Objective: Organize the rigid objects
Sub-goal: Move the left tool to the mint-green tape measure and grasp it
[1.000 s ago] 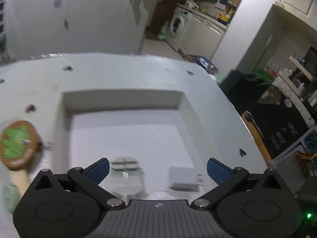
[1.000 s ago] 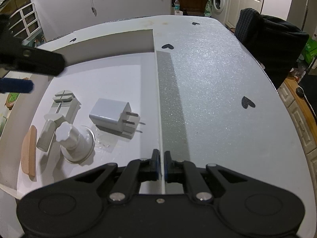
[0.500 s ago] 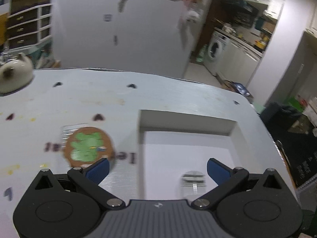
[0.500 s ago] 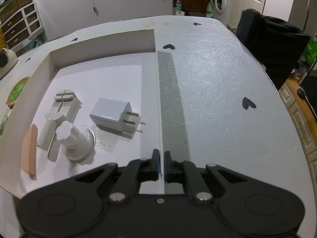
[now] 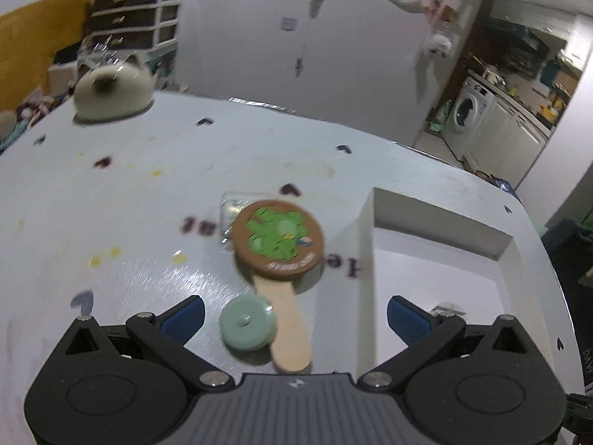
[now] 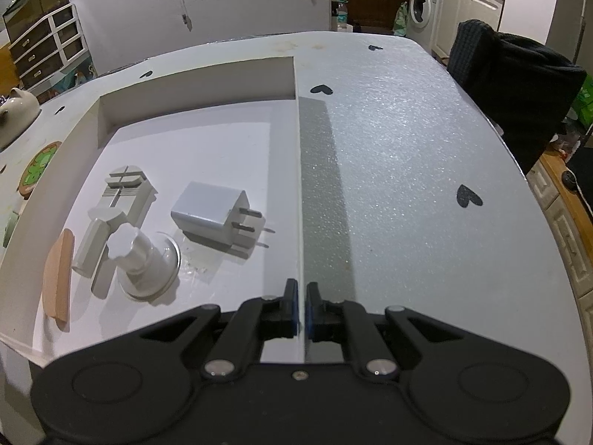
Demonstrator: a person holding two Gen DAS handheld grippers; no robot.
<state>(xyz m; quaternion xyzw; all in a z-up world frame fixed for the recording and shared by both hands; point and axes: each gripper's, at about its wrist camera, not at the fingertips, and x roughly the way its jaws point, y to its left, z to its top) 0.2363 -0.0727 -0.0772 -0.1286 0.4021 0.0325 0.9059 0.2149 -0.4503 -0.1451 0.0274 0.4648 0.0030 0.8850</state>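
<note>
left tongs (image 5: 294, 315) wide open, empty, over mint disc (image 5: 247, 328) and paddle (image 5: 278, 246) just left of tray (image 5: 365, 259). right tongs (image 6: 301, 309) nearly closed, holding nothing. blurry view; probably risks clipping both together, nudging paddle askew.

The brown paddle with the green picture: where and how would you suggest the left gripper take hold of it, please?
Probably by the flat wooden handle, from above, jaws closing across its narrow width. The brown paddle lies flat on the table; its disc looks too wide. The green ring touches the handle's left edge, so grip above it. The left gripper is open.
</note>
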